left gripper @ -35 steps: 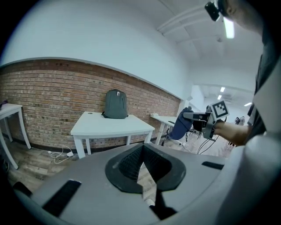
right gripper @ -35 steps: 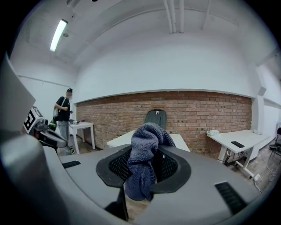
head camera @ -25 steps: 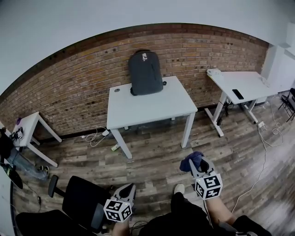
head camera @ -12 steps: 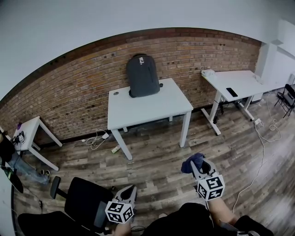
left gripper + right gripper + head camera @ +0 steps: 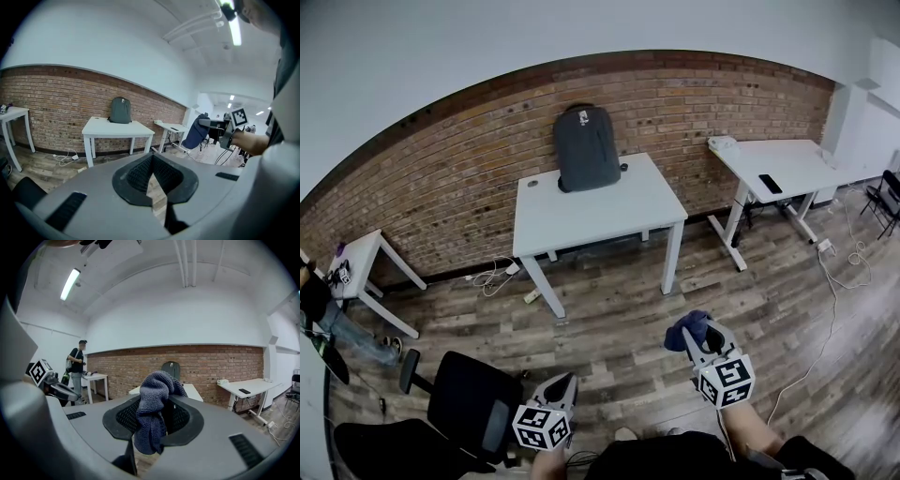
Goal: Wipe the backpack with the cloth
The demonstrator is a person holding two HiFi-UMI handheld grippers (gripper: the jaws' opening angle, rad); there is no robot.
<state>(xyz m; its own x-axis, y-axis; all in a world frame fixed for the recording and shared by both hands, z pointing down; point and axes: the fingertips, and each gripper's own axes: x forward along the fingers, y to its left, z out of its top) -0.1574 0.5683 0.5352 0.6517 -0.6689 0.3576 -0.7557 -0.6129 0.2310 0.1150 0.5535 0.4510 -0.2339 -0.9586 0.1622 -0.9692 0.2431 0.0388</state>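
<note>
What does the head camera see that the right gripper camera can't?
Only the head view shows the black chair and the floor cables. Only the right gripper view shows the ceiling light and, up close, the jaws shut on the cloth. Both show the backpack standing on the white table by the brick wall.

Premises: an office-type workroom. Evidence: three white desks, a middle desk (image 5: 591, 216), a second desk (image 5: 797, 164) to the right and a small side table (image 5: 361, 253) to the left, all set against a bare brick wall (image 5: 441, 178). A black swivel chair (image 5: 464, 403) stands on the plank floor (image 5: 619, 319). Loose cables (image 5: 492, 278) lie at the wall foot. Tube lights (image 5: 70, 283) hang overhead. A backpack (image 5: 586, 148) stands on the middle desk.
</note>
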